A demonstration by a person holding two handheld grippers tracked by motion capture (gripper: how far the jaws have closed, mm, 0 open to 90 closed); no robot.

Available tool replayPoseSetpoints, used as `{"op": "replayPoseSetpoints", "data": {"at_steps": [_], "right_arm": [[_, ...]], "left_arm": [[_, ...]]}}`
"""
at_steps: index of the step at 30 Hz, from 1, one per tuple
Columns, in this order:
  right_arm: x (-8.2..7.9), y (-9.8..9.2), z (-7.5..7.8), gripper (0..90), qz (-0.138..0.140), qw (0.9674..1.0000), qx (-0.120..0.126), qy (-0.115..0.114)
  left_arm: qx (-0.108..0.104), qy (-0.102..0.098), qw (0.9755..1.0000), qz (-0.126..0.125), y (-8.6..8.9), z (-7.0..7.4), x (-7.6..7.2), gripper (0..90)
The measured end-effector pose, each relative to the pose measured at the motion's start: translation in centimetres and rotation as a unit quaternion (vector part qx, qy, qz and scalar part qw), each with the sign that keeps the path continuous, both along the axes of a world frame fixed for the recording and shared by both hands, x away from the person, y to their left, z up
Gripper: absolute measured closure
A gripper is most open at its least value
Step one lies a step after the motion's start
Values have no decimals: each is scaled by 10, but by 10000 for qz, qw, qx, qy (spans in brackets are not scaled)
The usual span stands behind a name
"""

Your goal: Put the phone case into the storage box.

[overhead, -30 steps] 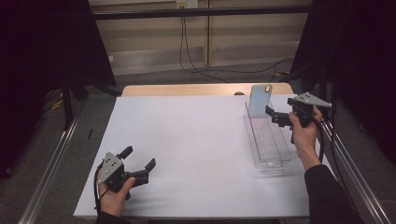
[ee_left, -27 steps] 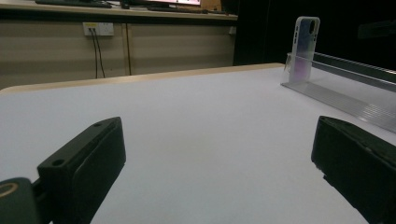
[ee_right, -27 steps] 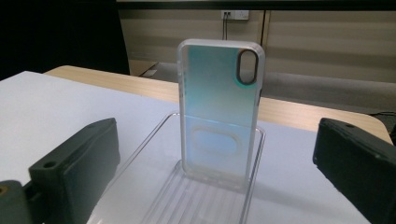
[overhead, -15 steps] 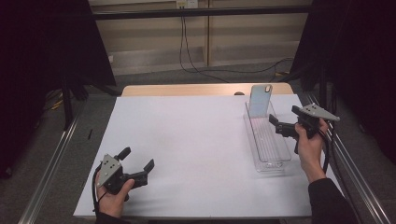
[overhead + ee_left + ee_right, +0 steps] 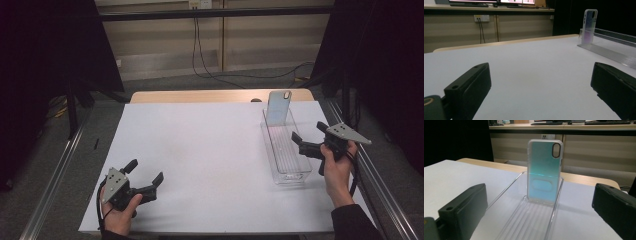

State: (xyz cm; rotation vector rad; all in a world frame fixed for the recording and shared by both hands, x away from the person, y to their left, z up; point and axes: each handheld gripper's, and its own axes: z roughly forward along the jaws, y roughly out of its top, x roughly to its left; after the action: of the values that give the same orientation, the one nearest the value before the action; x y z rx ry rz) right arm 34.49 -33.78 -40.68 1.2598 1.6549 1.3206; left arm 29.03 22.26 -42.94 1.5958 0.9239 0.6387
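— Holding my right gripper [image 5: 311, 138] spread and empty over the near half of the clear tray [image 5: 300, 176], I face the phone case [image 5: 544, 171] standing upright at the far end, long axis vertical

— Left one?

— My left gripper [image 5: 146, 171], also spread, sits well apart at the table's near-left. The case's foot blurs through the tray wall; I can't tell how it's seated

Your clear tray [image 5: 524, 220] running off the bottom edge, phone case [image 5: 544, 171] base blurring behind its end wall.
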Motion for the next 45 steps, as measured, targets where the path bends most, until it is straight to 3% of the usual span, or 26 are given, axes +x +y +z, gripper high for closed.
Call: {"op": "replayPoseSetpoints", "data": {"at_steps": [11, 22, 33, 45], "right_arm": [[-19, 5, 3, 0, 135, 9999, 61, -59], [-42, 4, 5, 0, 87, 9998, 2, -157], [-61, 8, -1, 10, 202, 9997, -113, -77], [-86, 9, -11, 5, 157, 9998, -68, -31]], "left_arm": [[-30, 1, 10000, 23, -1, 0, -2, 30], [-11, -39, 10000, 12, -1, 1, -4, 34], [-1, -28, 10000, 25, 0, 1, -5, 33], [-30, -27, 10000, 35, 1, 0, -8, 34]]}}
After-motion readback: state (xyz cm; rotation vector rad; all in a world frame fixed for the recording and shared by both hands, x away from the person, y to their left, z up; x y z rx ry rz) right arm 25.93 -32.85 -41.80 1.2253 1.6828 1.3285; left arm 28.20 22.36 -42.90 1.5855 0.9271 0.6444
